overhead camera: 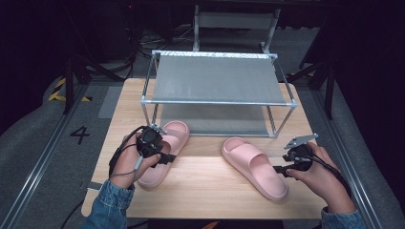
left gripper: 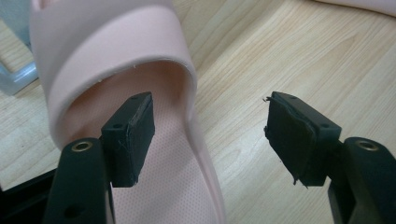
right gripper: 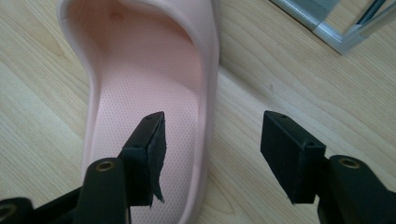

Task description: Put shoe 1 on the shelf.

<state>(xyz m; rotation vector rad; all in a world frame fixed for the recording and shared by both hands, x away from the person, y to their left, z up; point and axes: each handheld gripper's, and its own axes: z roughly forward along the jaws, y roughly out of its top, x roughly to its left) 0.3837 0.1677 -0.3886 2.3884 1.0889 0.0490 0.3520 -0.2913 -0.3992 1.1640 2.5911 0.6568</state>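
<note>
On the wooden table (overhead camera: 205, 183), before a two-tier metal rack (overhead camera: 217, 90): two pink slippers. Left slipper (overhead camera: 165, 150) lies toe toward the rack; left gripper (left gripper: 210, 135) stands spread astride its side wall, one jaw over the footbed, one outside, pads clear. Right slipper (overhead camera: 255, 167) lies angled; right gripper (right gripper: 210, 154) likewise wide apart astride its rim, not pressing.

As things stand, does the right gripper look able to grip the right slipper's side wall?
Probably yes. The right gripper is open, its jaws straddling the right slipper's wall near the heel, one jaw over the footbed, one over the table; nothing lies between.
</note>
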